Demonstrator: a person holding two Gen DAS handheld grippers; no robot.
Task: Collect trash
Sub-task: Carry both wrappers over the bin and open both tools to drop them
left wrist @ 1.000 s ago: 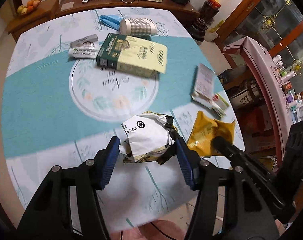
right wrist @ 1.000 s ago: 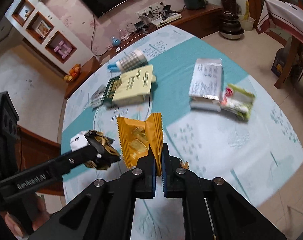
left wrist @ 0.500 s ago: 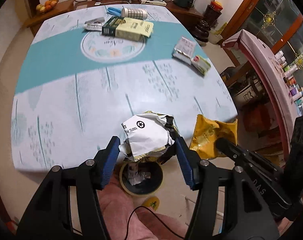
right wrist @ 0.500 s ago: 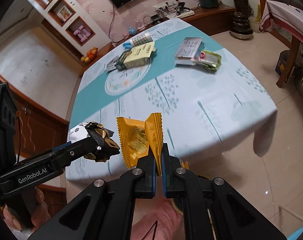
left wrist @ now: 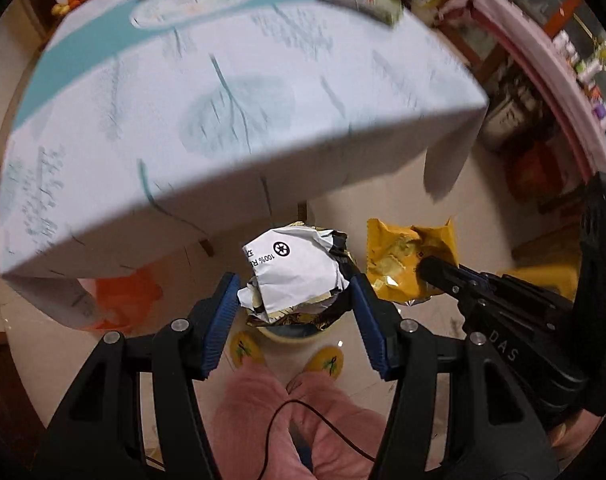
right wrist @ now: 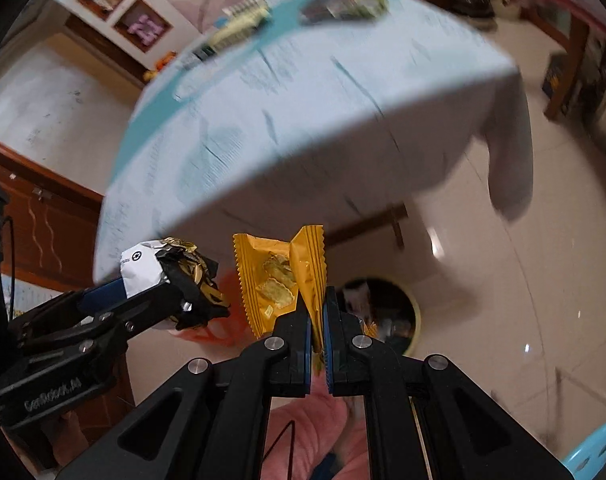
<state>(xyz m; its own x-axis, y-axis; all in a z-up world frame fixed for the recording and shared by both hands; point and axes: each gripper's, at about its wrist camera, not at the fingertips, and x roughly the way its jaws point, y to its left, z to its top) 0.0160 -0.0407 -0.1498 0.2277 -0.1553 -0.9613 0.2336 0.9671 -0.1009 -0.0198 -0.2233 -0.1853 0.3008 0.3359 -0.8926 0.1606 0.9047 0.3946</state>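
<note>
Both hands are loaded and off the table now. The left gripper point(left wrist: 295, 300) has its blue pads clamped either side of a crumpled white-and-gold foil wrapper point(left wrist: 293, 270), and that wad hangs directly over the round, pale-yellow-rimmed waste bin point(left wrist: 291, 330) on the floor, the rim peeking out just beneath it. The right gripper point(right wrist: 318, 320) has its jaws pressed together on the lower edge of a flat orange snack packet point(right wrist: 281, 276), standing upright, long axis vertical. From the right wrist view the bin point(right wrist: 417, 316) lies just right of and below that packet, in front of the tablecloth's hanging near edge point(right wrist: 303, 184). By my read, the left is better lined up to drop; the right needs a nudge rightward.
</note>
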